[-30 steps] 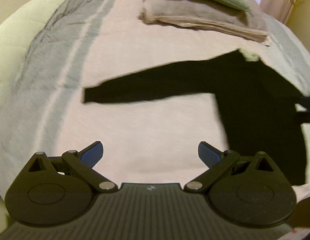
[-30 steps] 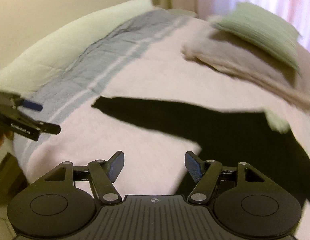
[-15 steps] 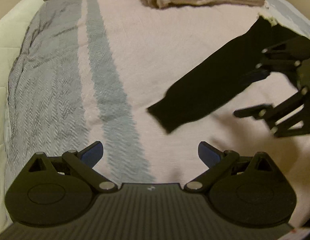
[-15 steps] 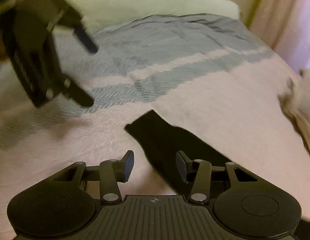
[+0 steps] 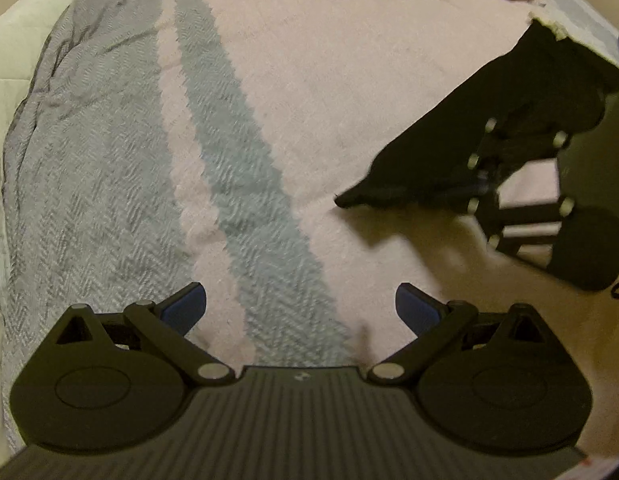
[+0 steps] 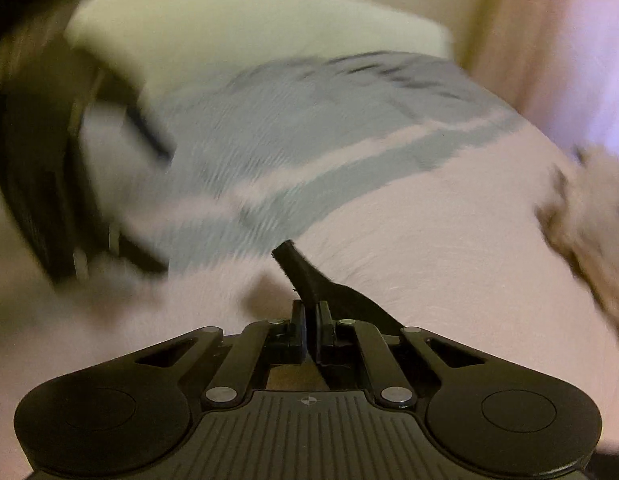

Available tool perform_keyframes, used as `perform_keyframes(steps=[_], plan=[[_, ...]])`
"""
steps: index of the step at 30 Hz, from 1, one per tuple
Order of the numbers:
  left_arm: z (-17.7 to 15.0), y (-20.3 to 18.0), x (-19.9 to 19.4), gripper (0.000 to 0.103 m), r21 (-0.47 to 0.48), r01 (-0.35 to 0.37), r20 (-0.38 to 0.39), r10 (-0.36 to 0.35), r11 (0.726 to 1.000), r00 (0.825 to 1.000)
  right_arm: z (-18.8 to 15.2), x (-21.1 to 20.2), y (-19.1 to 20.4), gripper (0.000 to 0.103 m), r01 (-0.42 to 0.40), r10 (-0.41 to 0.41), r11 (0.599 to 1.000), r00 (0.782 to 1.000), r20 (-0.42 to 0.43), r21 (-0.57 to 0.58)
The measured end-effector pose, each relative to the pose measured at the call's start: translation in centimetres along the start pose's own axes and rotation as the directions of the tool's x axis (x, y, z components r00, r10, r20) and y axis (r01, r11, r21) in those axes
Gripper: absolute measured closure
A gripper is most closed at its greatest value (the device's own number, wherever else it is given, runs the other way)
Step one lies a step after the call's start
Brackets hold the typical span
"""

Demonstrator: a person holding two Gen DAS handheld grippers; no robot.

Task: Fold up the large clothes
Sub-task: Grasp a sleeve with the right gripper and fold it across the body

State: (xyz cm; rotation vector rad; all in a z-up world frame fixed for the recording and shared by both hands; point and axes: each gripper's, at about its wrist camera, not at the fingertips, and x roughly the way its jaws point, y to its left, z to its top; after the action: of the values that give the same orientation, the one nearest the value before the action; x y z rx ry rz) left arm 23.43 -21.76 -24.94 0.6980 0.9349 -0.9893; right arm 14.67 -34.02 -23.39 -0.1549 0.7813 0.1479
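Black sweater (image 5: 461,136) lies on the pink/grey woven bedspread (image 5: 309,80), sleeve (image 6: 305,276) stretched out. Right gripper (image 6: 308,326) is pinched tight on the sleeve end; left gripper (image 5: 301,308) gapes wide w/ nothing in it. Fabric looks soft, limp, light; prob. best grabbed at cuff & shoulder seam.
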Motion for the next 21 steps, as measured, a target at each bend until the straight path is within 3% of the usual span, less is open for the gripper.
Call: perform_keyframes(steps=[2, 6, 9, 11, 15, 17, 19, 21], plan=[[0.9, -0.7, -1.0, 0.004, 0.011, 0.001, 0.014, -0.001, 1.0, 1.0, 0.7, -2.8, -3.5, 0.102, -0.006, -0.005, 0.983, 0.998, 0.059, 0.184], [4.1, -2.9, -2.8, 0.004, 0.025, 0.025, 0.068, -0.027, 0.999, 0.997, 1.1, -7.9, -11.0, 0.103, -0.017, -0.076, 0.894, 0.979, 0.19, 0.448], [7.2, -6.1, -3.6, 0.004, 0.06, 0.052, 0.111, -0.059, 0.997, 0.992, 0.3, -12.7, -17.8, 0.103, -0.011, -0.181, 0.823, 0.943, 0.28, 0.568], [9.4, -8.9, -3.9, 0.004, 0.09, 0.07, 0.135, -0.082, 0.993, 0.987, -1.6, -17.2, -22.7, 0.103, 0.015, -0.279, 0.781, 0.903, 0.327, 0.624], [13.9, -16.0, -4.0, 0.004, 0.178, 0.107, 0.169, -0.137, 0.978, 0.976, -7.9, -27.0, -31.7, 0.103, 0.101, -0.477, 0.697, 0.805, 0.354, 0.71], [15.9, -19.7, -3.9, 0.004, 0.21, 0.128, 0.173, -0.166, 0.969, 0.971, -12.6, -30.8, -35.3, 0.103, 0.156, -0.549, 0.654, 0.771, 0.322, 0.741], [17.4, -23.6, -3.7, 0.004, 0.23, 0.152, 0.169, -0.193, 0.961, 0.967, -18.2, -32.6, -38.2, 0.103, 0.195, -0.592, 0.586, 0.766, 0.251, 0.787], [18.5, -27.7, -2.7, 0.004, 0.237, 0.17, 0.152, -0.21, 0.956, 0.966, -25.0, -32.0, -40.9, 0.103, 0.21, -0.592, 0.488, 0.792, 0.145, 0.847]])
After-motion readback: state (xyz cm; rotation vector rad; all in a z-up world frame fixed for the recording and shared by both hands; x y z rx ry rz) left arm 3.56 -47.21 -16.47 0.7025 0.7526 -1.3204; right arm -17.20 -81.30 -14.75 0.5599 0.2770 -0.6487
